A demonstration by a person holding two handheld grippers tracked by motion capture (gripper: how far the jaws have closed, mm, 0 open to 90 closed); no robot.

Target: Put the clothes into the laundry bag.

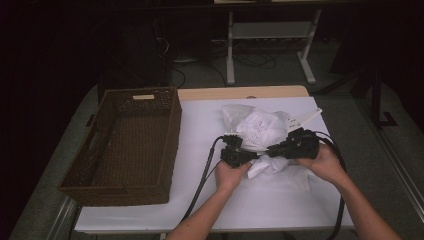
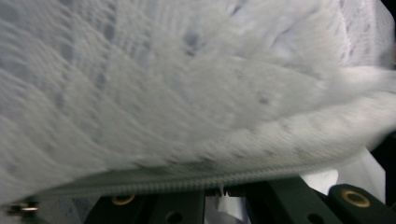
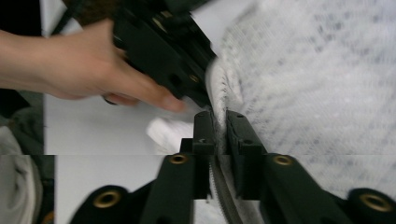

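White mesh bag (image 1: 260, 132) crumpled on worktop (image 1: 200, 130), right of basket (image 1: 130, 145); long axis cannot be told, zipper edge toward person. Left hand-held gripper (image 1: 245, 156) clamped on zipper edge. Right hand-held gripper (image 1: 272, 150) jaws narrow, zipper edge (image 3: 220, 100) pinched between them. Grippers nearly touching at bag's near edge.

A dim room with grey floor (image 1: 350, 120); a white-legged desk frame (image 1: 270, 45) stands behind the table (image 1: 200, 150).
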